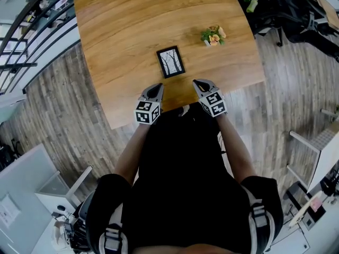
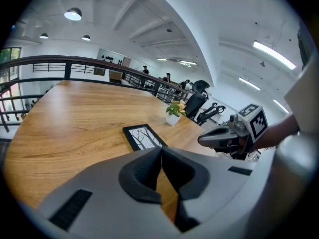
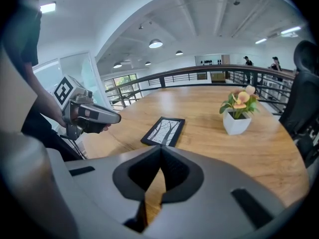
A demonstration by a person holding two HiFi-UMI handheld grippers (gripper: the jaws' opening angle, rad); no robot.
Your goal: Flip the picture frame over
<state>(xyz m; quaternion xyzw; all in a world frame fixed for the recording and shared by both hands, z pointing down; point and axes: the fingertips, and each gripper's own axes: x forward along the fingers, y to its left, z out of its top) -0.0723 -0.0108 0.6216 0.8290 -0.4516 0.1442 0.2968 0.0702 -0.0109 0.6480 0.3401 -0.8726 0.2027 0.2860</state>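
Note:
A small black picture frame (image 1: 170, 61) lies flat on the wooden table (image 1: 122, 30), picture side up, showing bare trees. It also shows in the left gripper view (image 2: 143, 137) and in the right gripper view (image 3: 164, 131). My left gripper (image 1: 157, 88) hovers at the table's near edge, below and left of the frame, shut and empty. To the frame's lower right, my right gripper (image 1: 199, 83) is shut too, with nothing in it. Both are apart from the frame. Each gripper sees the other: the right gripper (image 2: 203, 139) and the left gripper (image 3: 115, 117).
A small white pot with orange flowers (image 1: 213, 36) stands on the table right of the frame. A dark railing (image 1: 32, 25) runs along the table's far left side. Office chairs (image 1: 296, 9) stand past the table's right corner, on the wood floor.

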